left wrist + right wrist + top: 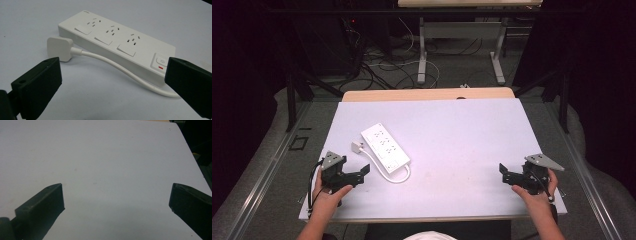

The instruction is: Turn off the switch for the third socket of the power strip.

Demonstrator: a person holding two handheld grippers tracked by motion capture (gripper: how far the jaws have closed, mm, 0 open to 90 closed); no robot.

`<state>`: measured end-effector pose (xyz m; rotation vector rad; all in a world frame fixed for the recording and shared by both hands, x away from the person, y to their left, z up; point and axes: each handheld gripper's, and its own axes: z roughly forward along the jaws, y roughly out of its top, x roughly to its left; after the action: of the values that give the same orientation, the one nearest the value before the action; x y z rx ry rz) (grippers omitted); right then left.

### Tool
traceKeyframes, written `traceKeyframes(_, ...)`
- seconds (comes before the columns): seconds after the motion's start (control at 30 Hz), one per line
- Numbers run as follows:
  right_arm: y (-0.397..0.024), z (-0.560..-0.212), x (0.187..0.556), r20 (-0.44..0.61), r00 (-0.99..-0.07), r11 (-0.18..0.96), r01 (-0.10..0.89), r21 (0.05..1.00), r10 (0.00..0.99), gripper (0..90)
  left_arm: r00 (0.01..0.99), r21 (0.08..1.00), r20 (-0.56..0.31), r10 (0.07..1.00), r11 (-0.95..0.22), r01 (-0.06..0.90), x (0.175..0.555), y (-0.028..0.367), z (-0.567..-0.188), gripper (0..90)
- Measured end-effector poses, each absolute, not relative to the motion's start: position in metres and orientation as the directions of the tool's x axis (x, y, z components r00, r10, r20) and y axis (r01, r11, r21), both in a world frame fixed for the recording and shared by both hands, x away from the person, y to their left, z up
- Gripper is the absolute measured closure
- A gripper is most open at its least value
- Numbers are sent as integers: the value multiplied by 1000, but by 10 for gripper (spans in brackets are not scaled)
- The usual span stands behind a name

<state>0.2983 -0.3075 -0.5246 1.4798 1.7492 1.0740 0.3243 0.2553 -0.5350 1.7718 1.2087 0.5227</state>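
Observation:
A white power strip (385,145) with three sockets and a switch lies flat on the left half of the white table top (462,130). Its white cable (388,174) loops round the near end to a white plug (357,146) lying beside the strip. My left gripper (361,176) is held near the table's front left, open, a short way in front of the cable loop. In the left gripper view the strip (117,46), the plug (60,48) and the cable (117,67) lie beyond the wide-apart jaws of the left gripper (112,64), untouched. My right gripper (507,175) (116,187) is open over bare table at the front right.
The table's wooden back edge (427,94) shows beyond the white sheet. Behind it stand the white legs of another table (422,55) and loose cables on the floor (377,65). Dark curtains close both sides.

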Motion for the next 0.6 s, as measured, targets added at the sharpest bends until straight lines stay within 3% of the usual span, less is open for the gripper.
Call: traceKeyframes(0.6,-306,-523,294,37,-192,65,499,864,981,0,423,856,-168,890,-81,511,322,255,-529,41)
